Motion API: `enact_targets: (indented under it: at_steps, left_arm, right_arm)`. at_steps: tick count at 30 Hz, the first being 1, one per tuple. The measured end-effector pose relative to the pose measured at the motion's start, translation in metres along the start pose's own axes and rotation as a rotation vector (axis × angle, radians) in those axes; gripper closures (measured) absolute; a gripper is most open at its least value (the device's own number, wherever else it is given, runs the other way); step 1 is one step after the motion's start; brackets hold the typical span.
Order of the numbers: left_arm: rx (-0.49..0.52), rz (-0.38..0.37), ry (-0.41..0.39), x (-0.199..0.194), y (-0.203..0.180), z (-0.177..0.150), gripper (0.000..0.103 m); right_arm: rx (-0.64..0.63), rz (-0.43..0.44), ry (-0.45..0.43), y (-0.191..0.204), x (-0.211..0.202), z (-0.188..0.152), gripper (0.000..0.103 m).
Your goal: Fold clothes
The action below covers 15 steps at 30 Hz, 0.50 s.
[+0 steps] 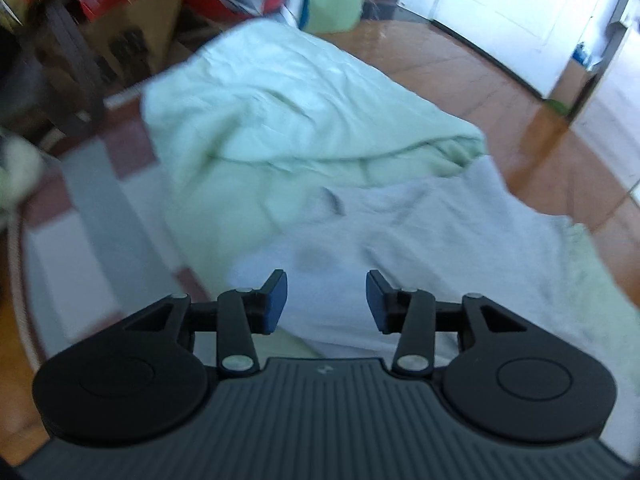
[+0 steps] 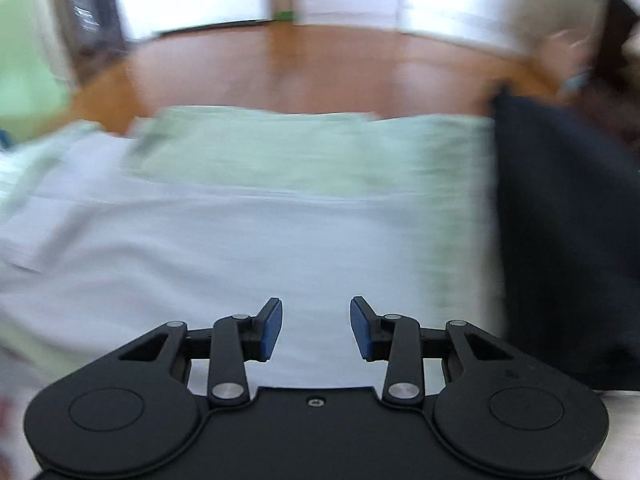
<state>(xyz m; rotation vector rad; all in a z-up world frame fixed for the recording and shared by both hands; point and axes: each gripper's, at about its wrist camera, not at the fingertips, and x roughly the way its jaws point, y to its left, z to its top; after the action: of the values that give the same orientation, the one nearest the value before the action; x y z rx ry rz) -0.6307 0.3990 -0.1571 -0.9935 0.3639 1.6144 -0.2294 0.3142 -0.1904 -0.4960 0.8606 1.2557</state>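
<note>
Wooden floor (image 1: 472, 76) runs under everything, warm brown and shiny. At the far left of the left wrist view stands a blurred heap of boxes (image 1: 132, 28), brown card with red things on top. Next to it on the right, a pale green sheet (image 1: 280, 120) lies rumpled across the middle of the floor, its near edge folded into a thick roll. A light blue-white cloth (image 1: 440, 248) lies just near of that roll, touching it, and spreads right and toward the camera. A red and grey mat (image 1: 100, 200) shows beneath the fabrics on the left side. At the far right, a white door (image 1: 520, 12) is bright with daylight.

Over the blue-white cloth hangs the left gripper (image 1: 327, 300), jaws spread wide with nothing between the blue pads (image 1: 276, 300); whether the tips touch the fabric I cannot tell.

From the right wrist view, all is smeared by motion. A green mass (image 2: 28, 80) sits far left. The blue-white cloth (image 2: 240, 248) fills the middle, with the green sheet (image 2: 300, 152) flat beyond it and the floor (image 2: 320, 76) farther still. The right gripper (image 2: 316, 328) hovers over the cloth, jaws apart and empty. A dark navy garment (image 2: 568, 240) lies at the right, just beside the cloth's edge.
</note>
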Motion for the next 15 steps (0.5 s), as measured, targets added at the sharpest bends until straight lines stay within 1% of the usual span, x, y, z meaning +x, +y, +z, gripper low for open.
enact_targets:
  at_steps: [1,3,4,5,6,9,11,13,14,15]
  left_arm:
    - [0.005,-0.018,0.014,0.002,-0.003,0.003,0.063]
    - [0.052,-0.033,0.042,0.01,-0.008,0.014,0.063]
    - [0.076,-0.041,0.056,0.015,-0.01,0.019,0.061]
    - [0.1,-0.049,0.071,0.019,-0.013,0.024,0.061]
    - [0.124,-0.057,0.085,0.023,-0.015,0.029,0.06]
    - [0.195,-0.08,0.128,0.035,-0.023,0.045,0.06]
    - [0.242,-0.095,0.156,0.043,-0.028,0.055,0.06]
    - [0.255,-0.128,0.162,0.054,-0.029,0.064,0.059]
    - [0.255,-0.147,0.161,0.059,-0.029,0.068,0.055]
    - [0.24,-0.161,0.167,0.066,-0.027,0.072,0.055]
  right_arm:
    - [-0.006,0.075,0.006,0.011,0.005,0.005,0.061]
    - [-0.064,0.227,0.022,0.04,0.016,0.016,0.06]
    - [-0.092,0.31,0.038,0.055,0.022,0.02,0.059]
    - [-0.107,0.421,0.08,0.07,0.032,0.026,0.056]
    - [-0.096,0.504,0.122,0.082,0.041,0.03,0.056]
    - [0.005,0.656,0.235,0.112,0.08,0.04,0.055]
    - [0.034,0.677,0.273,0.13,0.107,0.05,0.055]
    - [0.039,0.646,0.283,0.146,0.122,0.052,0.054]
    - [0.042,0.631,0.289,0.154,0.13,0.053,0.051]
    - [0.042,0.618,0.298,0.161,0.138,0.054,0.05]
